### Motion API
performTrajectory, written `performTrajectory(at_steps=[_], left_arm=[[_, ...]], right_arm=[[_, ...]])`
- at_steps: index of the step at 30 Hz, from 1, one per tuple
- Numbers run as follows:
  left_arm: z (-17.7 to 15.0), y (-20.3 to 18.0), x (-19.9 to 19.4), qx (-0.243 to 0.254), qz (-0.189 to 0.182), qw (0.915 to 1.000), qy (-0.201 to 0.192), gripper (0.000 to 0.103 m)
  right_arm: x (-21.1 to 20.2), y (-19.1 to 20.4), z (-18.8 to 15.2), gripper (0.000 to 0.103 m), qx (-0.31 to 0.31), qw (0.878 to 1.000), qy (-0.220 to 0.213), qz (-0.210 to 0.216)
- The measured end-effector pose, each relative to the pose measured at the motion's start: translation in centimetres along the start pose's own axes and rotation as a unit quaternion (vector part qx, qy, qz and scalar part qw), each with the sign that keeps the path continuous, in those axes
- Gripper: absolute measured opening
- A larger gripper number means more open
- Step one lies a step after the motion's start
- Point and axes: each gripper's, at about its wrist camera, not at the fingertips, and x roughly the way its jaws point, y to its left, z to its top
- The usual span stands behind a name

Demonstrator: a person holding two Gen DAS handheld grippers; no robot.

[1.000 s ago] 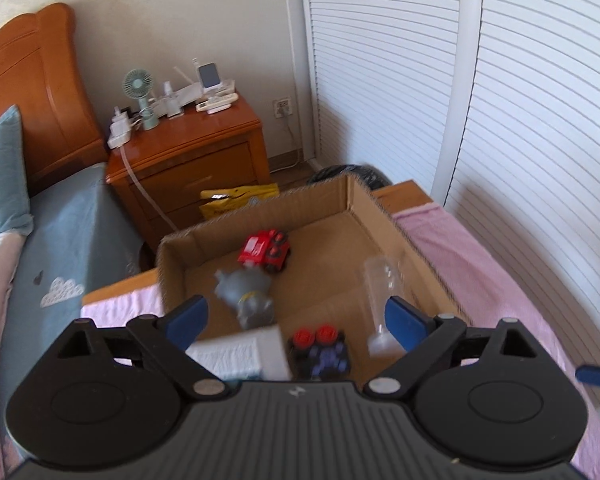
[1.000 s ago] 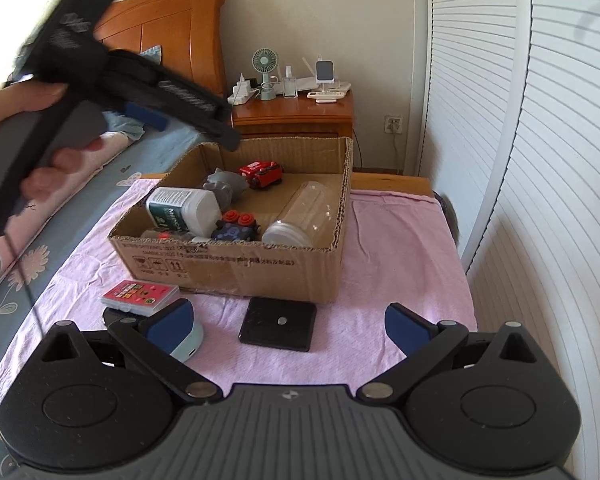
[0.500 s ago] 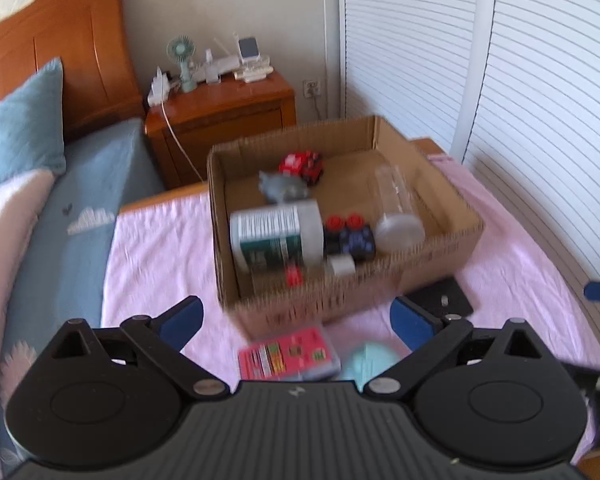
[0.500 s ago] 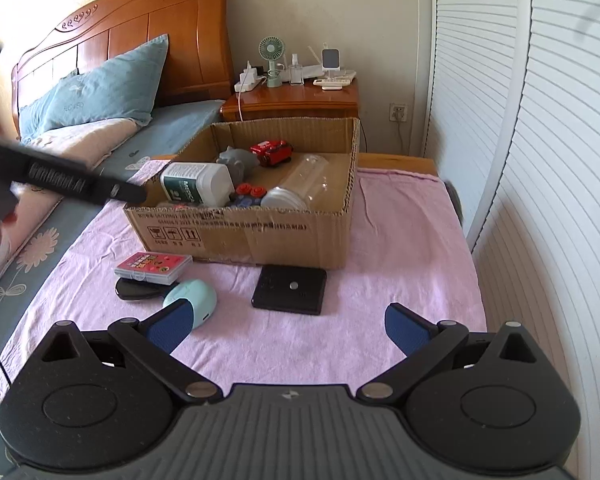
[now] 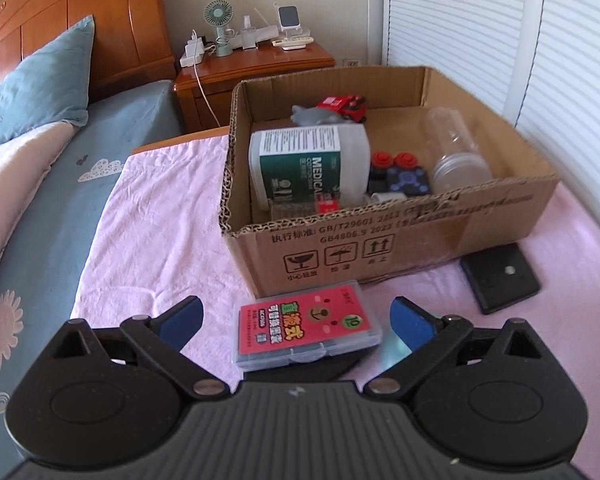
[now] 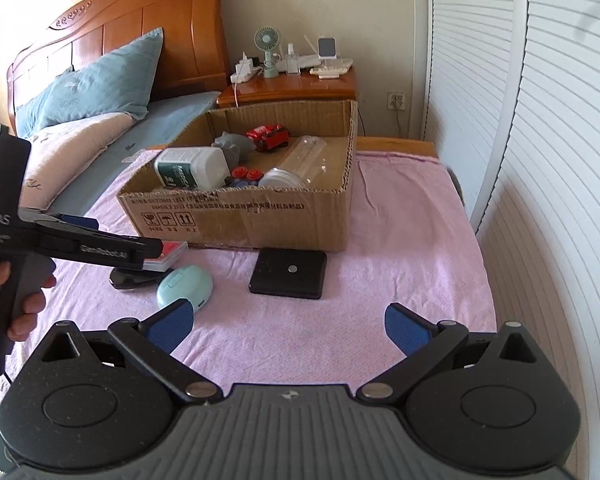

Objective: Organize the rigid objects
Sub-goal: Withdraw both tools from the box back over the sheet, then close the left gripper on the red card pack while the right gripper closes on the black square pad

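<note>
Setting: a bedroom; a pink cloth [image 6: 400, 216] covers a low surface beside a bed [image 6: 92, 172] with a wooden headboard and a blue pillow [image 6: 100, 80].
Cardboard box [image 5: 440, 236]: stands open-topped on the cloth, its printed side facing the cameras.
Inside the box: a white bottle with a green label [image 5: 300, 160] lying on its side at the left; a grey toy figure [image 5: 314, 115] and a red toy car [image 5: 344, 106] at the back; a dark toy with two red knobs [image 5: 400, 170] in the middle; a clear plastic cup [image 5: 456, 152] lying on its side at the right.
Red card case [image 5: 306, 326]: outside the box, just in front of its near wall, resting on a flat dark object that shows only at its edges.
Mint-green case [image 6: 184, 286]: on the cloth, just beside the card case.
Black square pad [image 6: 288, 274]: flat on the cloth, near the box's front wall.
Left gripper [image 5: 296, 320]: jaws released and spread wide, having just been opening; the card case lies between the blue pads [image 5: 182, 320], which do not press on it.
Right gripper [image 6: 288, 320]: jaws released and wide, over bare cloth, grasping nothing.
Person: a hand [image 6: 24, 304] at the left edge of the right view grips the left tool's handle.
Nightstand [image 6: 300, 84]: behind the box, carrying a small green fan [image 6: 268, 46] and chargers.
</note>
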Motion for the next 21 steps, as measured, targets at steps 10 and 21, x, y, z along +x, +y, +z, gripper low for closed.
performTrajectory(at_steps=[10, 21], left_arm=[[-0.4, 0.5, 2.7, -0.010, -0.012, 0.9998, 0.015, 0.100], [-0.8, 3.0, 4.4, -0.043, -0.029, 0.9977, 0.043, 0.103]], right_arm=[[2.8, 0.2, 0.4, 0.103, 0.006, 1.000, 0.028, 0.000], [6.5, 0.4, 2.2, 0.103, 0.011, 0.998, 0.050, -0.031]])
